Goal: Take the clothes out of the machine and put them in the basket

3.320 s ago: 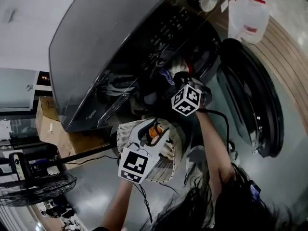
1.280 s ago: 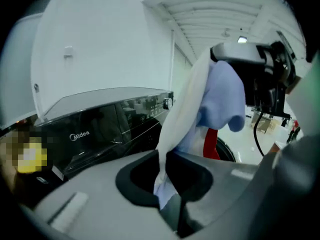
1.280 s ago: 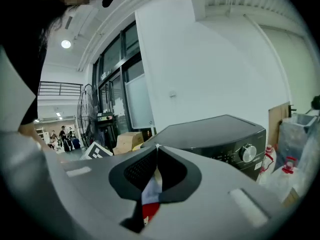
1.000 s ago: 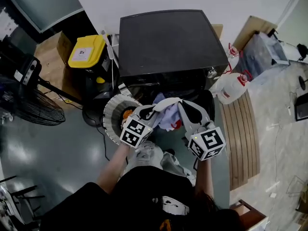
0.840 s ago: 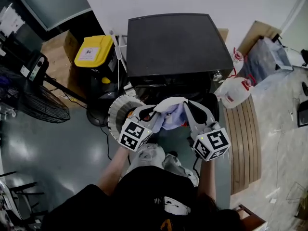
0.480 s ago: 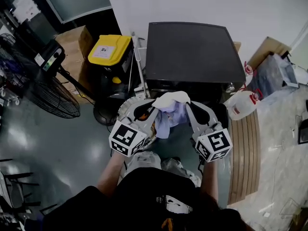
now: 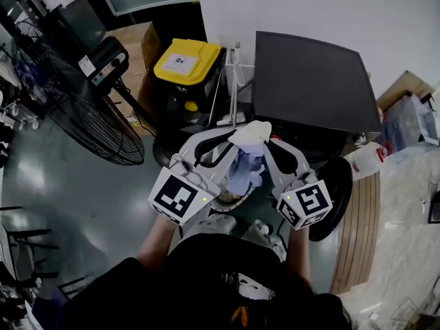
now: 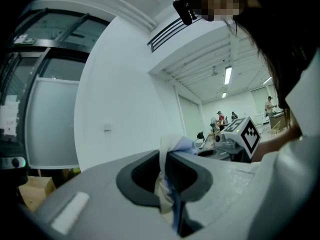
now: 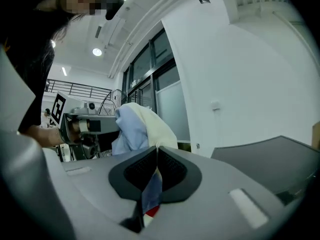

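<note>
A bundle of clothes (image 7: 249, 158), cream on top and light blue below, hangs between my two grippers in front of the dark washing machine (image 7: 309, 81). My left gripper (image 7: 238, 135) is shut on the bundle's left side, my right gripper (image 7: 265, 140) on its right side. In the left gripper view the jaws (image 8: 165, 156) pinch cream and blue cloth (image 8: 176, 145). The right gripper view shows the jaws (image 9: 156, 151) closed on blue cloth, with the bundle (image 9: 135, 126) bulging above them. The white basket (image 7: 232, 199) lies under the bundle, mostly hidden.
The machine's round door (image 7: 337, 188) stands open at the right. A yellow-lidded bin (image 7: 187, 60) and a big floor fan (image 7: 89, 112) stand left of the machine. A detergent jug (image 7: 368, 160) and a slatted wooden board (image 7: 357, 232) are at the right.
Both grippers have risen with the bundle and carried it away from the machine's opening. The cloth now hangs over the basket. The open door has come into view at the right.
</note>
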Demonstrator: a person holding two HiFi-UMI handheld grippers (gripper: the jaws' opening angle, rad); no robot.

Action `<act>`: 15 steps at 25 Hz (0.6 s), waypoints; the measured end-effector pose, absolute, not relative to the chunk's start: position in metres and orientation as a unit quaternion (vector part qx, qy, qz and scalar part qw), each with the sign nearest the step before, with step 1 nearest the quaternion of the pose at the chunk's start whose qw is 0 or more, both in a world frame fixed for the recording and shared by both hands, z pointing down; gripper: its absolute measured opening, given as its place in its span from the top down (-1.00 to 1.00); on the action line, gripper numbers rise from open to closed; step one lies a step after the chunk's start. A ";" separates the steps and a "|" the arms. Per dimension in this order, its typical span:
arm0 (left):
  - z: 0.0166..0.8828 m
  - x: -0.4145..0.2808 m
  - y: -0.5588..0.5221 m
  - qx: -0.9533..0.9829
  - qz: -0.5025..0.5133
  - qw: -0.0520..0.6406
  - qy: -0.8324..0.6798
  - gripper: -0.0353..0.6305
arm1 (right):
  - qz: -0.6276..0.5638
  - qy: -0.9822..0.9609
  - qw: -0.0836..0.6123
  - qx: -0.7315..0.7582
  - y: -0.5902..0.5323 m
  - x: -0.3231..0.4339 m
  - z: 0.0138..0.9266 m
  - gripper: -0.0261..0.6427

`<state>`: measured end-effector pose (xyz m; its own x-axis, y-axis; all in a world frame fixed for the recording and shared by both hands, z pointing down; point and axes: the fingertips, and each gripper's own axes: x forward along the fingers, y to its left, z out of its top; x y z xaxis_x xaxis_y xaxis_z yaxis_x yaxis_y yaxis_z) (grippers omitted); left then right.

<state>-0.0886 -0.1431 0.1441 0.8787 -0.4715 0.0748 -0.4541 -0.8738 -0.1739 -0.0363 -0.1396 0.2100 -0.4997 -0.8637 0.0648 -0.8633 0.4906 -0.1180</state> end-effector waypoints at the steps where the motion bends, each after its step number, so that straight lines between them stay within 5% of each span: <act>1: 0.138 -0.096 -0.146 -0.966 -0.055 0.084 0.237 0.80 | -0.063 0.865 0.006 -0.497 -0.144 -0.047 0.206 0.83; 15: 0.175 -0.167 -0.173 -0.967 -0.088 0.062 0.230 0.80 | -0.112 0.858 0.005 -0.501 -0.171 -0.121 0.242 0.83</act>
<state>-0.1673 -0.1726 0.1751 0.8791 -0.4552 0.1415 -0.4335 -0.8869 -0.1598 -0.1214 -0.1707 0.2417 -0.4973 -0.8613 0.1045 -0.8591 0.4721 -0.1976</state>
